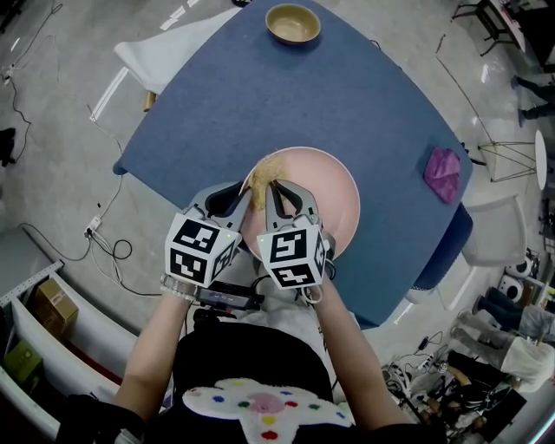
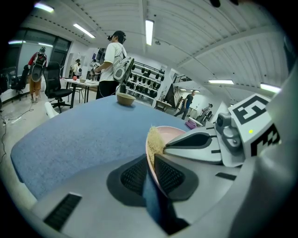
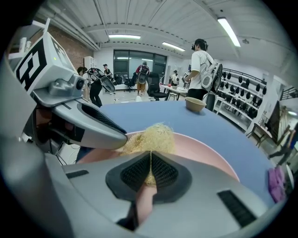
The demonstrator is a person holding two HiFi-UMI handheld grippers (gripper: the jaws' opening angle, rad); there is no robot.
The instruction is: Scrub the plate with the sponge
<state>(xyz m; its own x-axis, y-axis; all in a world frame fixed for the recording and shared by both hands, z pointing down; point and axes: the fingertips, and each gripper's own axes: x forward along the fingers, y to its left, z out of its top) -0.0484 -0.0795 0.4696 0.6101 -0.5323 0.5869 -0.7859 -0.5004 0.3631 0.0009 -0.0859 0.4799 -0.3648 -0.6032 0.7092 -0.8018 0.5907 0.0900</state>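
The plate (image 1: 334, 204) looks smooth and matt, the sponge (image 1: 264, 167) coarse, straw-like fibre, the tabletop (image 1: 260, 95) matt blue cloth.

A table (image 1: 260, 104) covered in blue fabric filled the middle of the head view, its corners rounded. A tan bowl (image 1: 293, 23) stood upright near the far edge. A crumpled purple cloth (image 1: 443, 173) lay by the right edge, well apart from the bowl. A pink plate (image 1: 334, 195) sat at the near edge (whether flat on the fabric or tipped up could not be told).
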